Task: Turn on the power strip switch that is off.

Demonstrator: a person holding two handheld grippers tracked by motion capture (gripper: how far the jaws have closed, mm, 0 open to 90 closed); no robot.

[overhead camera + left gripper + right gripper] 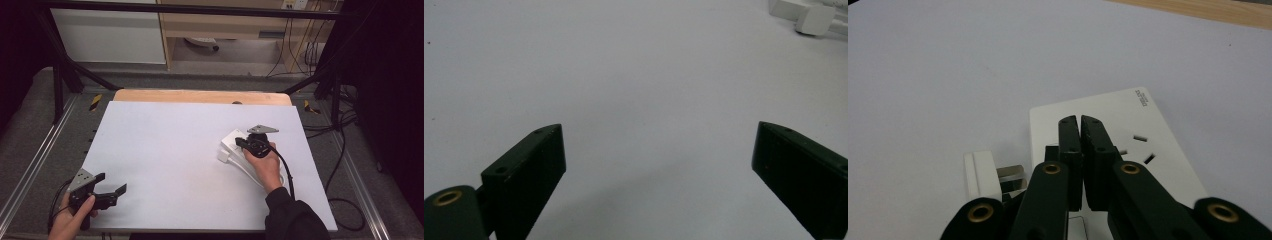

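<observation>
Room: dark surround; grey carpeted floor; black metal frame around the work area; pale wood shelving at the far wall with a white panel to its left. Black cables trail on the floor at right.

Surface: wooden table, far edge bare, the rest under a white sheet. The sheet is plain and matte (a few tiny dark specks in the left gripper view).

White power strip lies flat on the sheet's right half; its socket slots face up in the right gripper view. A white plug lies just beside its edge, metal prongs toward the strip; whether they touch it, I cannot tell.

Right gripper, held in the right hand, sits over the strip's face. Jaws pressed together, nothing between them.

Left gripper, in the left hand, is at the sheet's near-left corner, well apart from the strip. Jaws spread wide, empty, only bare sheet between them.
</observation>
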